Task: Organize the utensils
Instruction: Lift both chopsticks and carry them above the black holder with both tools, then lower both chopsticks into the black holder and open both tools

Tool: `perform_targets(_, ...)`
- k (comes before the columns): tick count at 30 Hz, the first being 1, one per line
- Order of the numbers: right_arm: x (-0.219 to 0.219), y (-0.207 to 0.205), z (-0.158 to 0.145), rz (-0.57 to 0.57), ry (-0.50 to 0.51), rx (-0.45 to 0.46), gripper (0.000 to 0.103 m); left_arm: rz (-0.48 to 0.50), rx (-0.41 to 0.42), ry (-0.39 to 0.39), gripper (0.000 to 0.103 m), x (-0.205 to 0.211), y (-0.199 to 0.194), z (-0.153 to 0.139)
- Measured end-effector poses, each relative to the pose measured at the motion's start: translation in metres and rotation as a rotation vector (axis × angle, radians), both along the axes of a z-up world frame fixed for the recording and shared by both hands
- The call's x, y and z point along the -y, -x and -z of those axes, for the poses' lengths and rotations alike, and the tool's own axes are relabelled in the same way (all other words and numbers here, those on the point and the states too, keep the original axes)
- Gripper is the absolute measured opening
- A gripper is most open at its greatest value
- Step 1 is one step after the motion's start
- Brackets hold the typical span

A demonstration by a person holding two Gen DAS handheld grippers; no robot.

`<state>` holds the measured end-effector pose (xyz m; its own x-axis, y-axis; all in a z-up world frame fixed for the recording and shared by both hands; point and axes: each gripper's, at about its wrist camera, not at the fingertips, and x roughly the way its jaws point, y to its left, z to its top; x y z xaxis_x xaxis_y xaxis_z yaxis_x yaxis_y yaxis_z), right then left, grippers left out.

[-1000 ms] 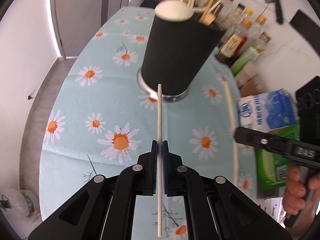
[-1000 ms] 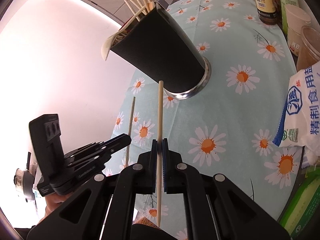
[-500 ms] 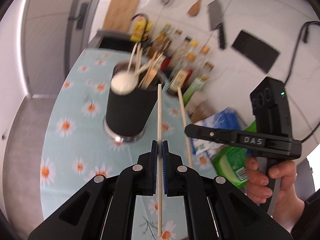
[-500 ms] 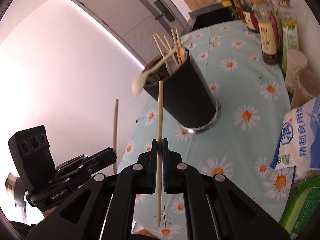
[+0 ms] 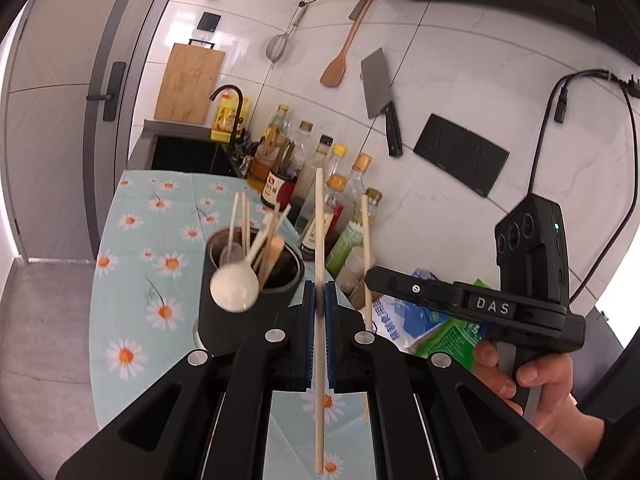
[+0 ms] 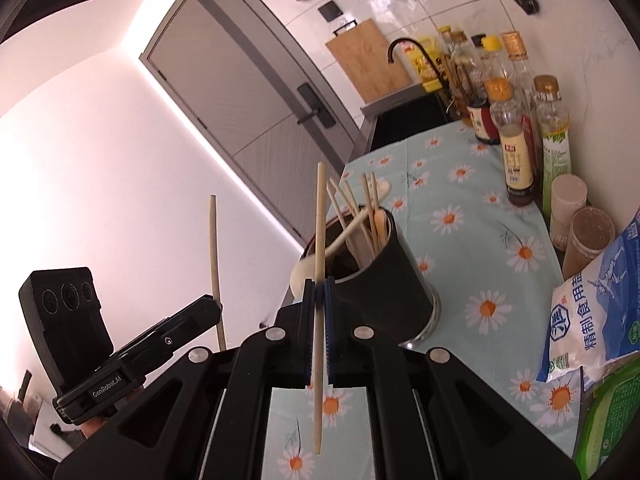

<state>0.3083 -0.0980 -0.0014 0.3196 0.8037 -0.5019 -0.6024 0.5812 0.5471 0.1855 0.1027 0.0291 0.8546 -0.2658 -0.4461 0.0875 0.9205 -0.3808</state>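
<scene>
My left gripper (image 5: 319, 300) is shut on a pale wooden chopstick (image 5: 319, 220) that stands upright between its pads. My right gripper (image 6: 319, 292) is shut on a second chopstick (image 6: 320, 216), also upright. Each shows in the other's view: the right gripper (image 5: 370, 280) with its chopstick (image 5: 365, 240), and the left gripper (image 6: 216, 308) with its chopstick (image 6: 214, 248). The black utensil holder (image 5: 240, 320) (image 6: 384, 292) stands on the daisy tablecloth just ahead of and below both grippers. It holds several chopsticks and a white spoon (image 5: 235, 292).
Sauce and oil bottles (image 5: 316, 184) (image 6: 516, 152) line the wall side of the table. A salt bag (image 6: 592, 312) and a green pack (image 5: 448, 332) lie at the right. A sink (image 5: 188, 156) sits beyond the table. A cleaver (image 5: 380, 92) hangs on the tiled wall.
Both grippers have risen with their chopsticks and tilted up. The holder has dropped lower in both views and its open top now shows.
</scene>
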Motion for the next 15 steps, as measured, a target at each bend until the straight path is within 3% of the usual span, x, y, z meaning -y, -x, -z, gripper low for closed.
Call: perform_targets(15, -0.020, -0.014, -0.024, 0.117, -0.073, 0.110, 0.006, -0.036, 0.140, 0.004, 0.003, -0.041, -0.035, -0.036)
